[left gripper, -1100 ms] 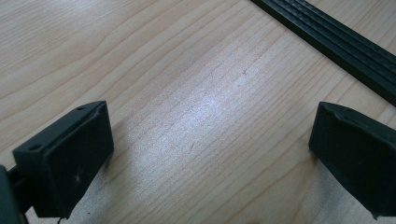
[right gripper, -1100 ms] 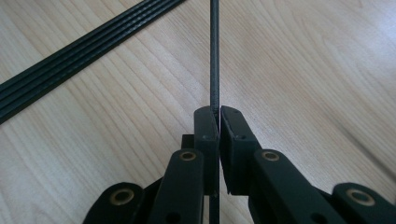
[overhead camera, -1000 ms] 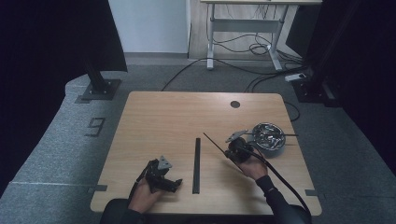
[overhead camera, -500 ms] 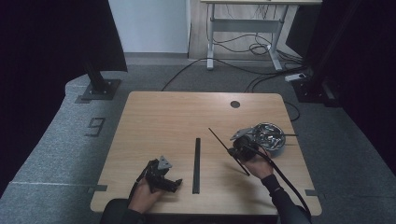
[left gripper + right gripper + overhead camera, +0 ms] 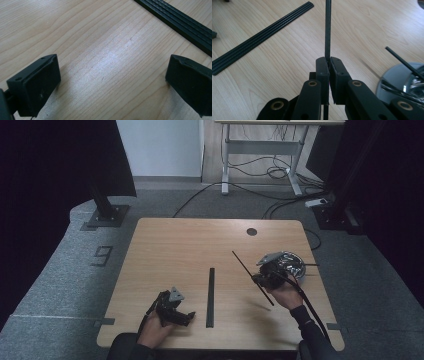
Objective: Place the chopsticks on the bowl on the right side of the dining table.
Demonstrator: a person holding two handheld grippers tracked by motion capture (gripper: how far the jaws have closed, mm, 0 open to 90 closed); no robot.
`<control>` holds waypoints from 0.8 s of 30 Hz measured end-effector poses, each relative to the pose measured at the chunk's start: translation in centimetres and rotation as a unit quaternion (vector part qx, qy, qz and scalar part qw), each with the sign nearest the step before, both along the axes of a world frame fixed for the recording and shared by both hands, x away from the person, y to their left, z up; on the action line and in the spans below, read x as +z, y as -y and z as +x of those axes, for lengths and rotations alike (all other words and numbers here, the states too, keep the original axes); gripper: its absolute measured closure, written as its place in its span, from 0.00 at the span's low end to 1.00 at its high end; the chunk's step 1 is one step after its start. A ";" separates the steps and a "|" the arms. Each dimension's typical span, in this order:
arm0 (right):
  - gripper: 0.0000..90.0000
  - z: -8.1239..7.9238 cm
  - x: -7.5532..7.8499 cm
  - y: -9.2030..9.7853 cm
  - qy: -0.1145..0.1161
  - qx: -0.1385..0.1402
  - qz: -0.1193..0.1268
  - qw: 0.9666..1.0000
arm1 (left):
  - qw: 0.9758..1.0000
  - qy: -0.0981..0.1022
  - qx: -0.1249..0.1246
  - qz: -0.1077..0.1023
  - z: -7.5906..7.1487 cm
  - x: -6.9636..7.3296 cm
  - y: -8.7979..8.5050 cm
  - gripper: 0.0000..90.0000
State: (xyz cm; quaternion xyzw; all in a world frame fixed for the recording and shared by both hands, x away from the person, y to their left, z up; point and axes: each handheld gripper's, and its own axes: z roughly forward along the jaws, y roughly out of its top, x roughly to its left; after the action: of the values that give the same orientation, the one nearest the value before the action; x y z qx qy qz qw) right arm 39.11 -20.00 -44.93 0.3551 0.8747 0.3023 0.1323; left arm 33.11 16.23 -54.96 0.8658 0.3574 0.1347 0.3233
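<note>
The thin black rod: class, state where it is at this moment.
In the high view the thin black rod is clamped in the right gripper, slanting above the table's right half, between the black strip and the metal bowl.

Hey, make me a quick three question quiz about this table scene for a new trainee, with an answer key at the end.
1. True or false: the right tool is clamped on a thin black rod.
2. The left tool is: A) open with nothing between its jaws, B) shut on a rod, C) holding the bowl.
3. What lies flat at the middle of the table, between the two hands?

Key:
1. True.
2. A.
3. A flat bundle of black rods, lying side by side. The metal bowl sits by the right hand.
</note>
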 end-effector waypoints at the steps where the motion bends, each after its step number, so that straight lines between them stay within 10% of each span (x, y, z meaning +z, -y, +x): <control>1: 0.96 0.0 0.1 0.2 0.001 0.000 -0.001 1.000 | 1.000 0.000 0.000 0.000 0.0 0.0 0.0 0.00; 24: 0.96 0.6 3.2 4.1 0.019 -0.042 -0.015 0.999 | 1.000 0.000 0.000 -0.001 0.0 0.0 0.0 0.00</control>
State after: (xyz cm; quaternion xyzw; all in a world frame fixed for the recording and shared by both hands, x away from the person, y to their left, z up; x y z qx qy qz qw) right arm 39.68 -24.06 -41.71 0.3843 0.8605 0.2900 0.1666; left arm 33.10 16.22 -54.96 0.8656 0.3579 0.1342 0.3236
